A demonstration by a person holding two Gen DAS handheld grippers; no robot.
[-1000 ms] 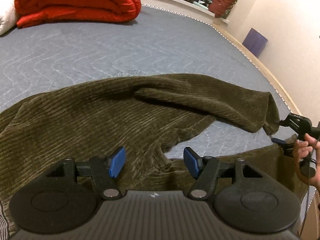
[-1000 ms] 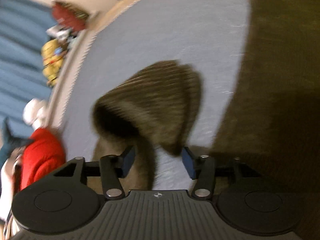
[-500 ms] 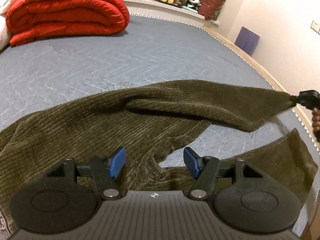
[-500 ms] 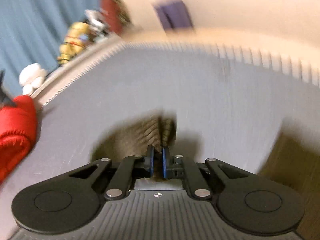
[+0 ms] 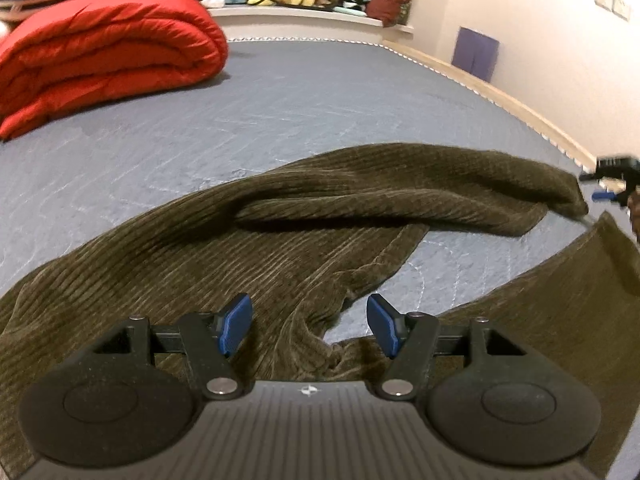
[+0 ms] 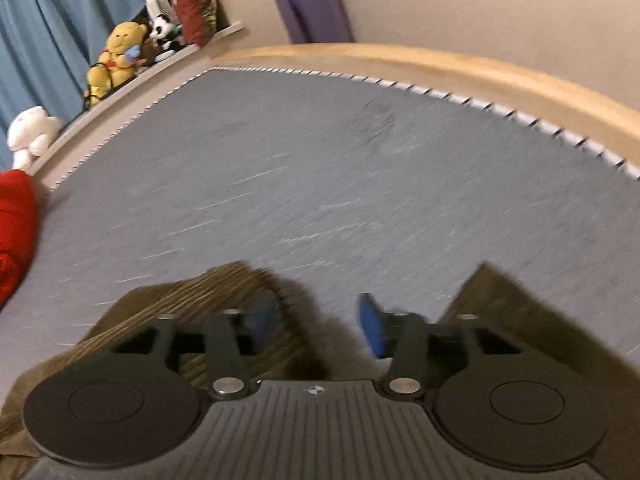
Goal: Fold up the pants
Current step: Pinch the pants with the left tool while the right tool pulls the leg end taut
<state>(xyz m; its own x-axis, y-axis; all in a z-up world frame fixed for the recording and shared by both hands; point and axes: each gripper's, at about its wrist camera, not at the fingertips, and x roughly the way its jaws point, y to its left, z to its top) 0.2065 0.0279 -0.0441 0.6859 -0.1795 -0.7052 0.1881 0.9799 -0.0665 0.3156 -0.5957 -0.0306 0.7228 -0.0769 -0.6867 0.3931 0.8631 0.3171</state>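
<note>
From the left wrist, the left gripper [image 5: 308, 326] hangs with jaws spread over the crotch of the olive corduroy pants [image 5: 248, 248] — both legs lying across the grey bed [image 5: 320, 100] — and from the right wrist, the right gripper [image 6: 316, 320] is spread too, holding nothing, a leg end just below it.

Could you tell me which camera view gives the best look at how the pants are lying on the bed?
The left wrist view: the pants spread across most of the frame, with both legs, the crotch and the wrinkles visible on the grey bed. The right wrist view is blurred and shows only two leg ends, partly hidden behind the open right gripper.
</note>
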